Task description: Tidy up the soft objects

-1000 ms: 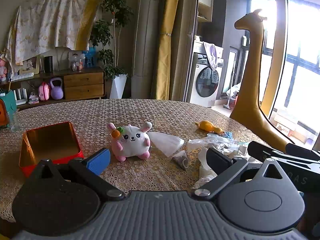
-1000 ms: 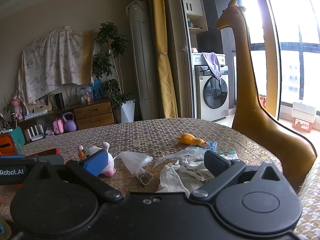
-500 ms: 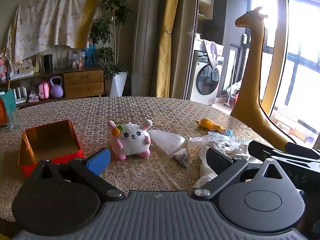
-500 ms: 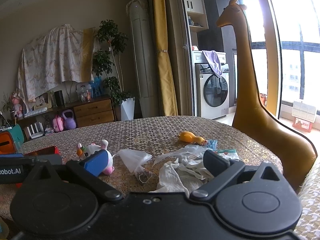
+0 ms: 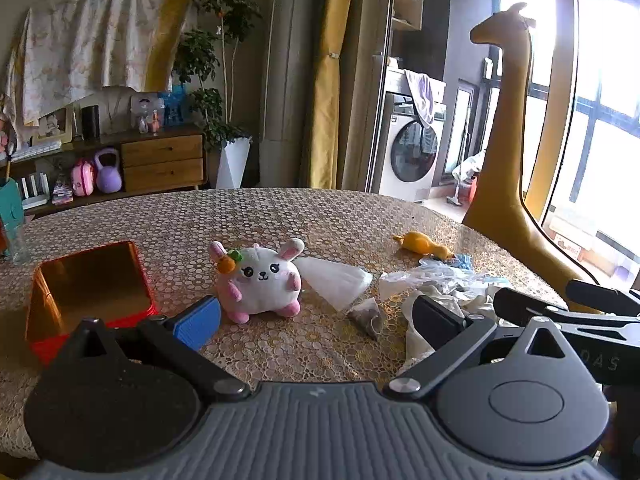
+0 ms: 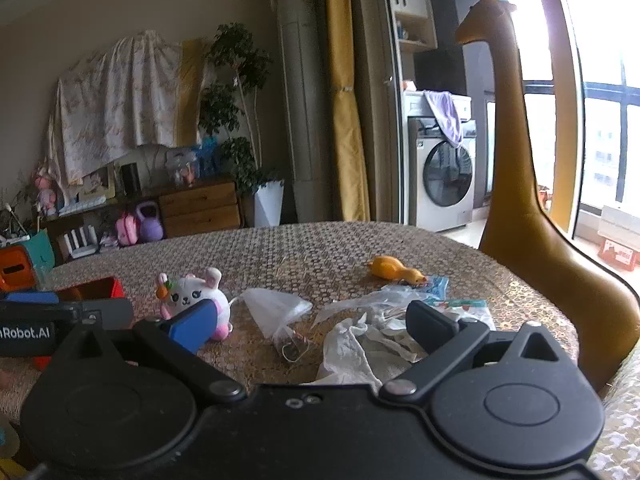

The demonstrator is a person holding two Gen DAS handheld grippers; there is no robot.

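Observation:
A white and pink plush rabbit with an orange carrot on its ear sits upright on the lace-covered table. An open red tin box lies to its left. A small yellow rubber duck toy lies further right. My left gripper hovers open just in front of the rabbit, nothing between its fingers. My right gripper is open too, above a crumpled white cloth and clear plastic bags.
A small grey pouch and plastic wrappers litter the table's right side. A tall yellow giraffe figure stands beyond the right edge. A glass stands at the far left. A sideboard and washing machine are behind.
Both grippers have edged slightly forward and lower towards the table; the rabbit looks a little closer in the left wrist view. No object on the table has moved.

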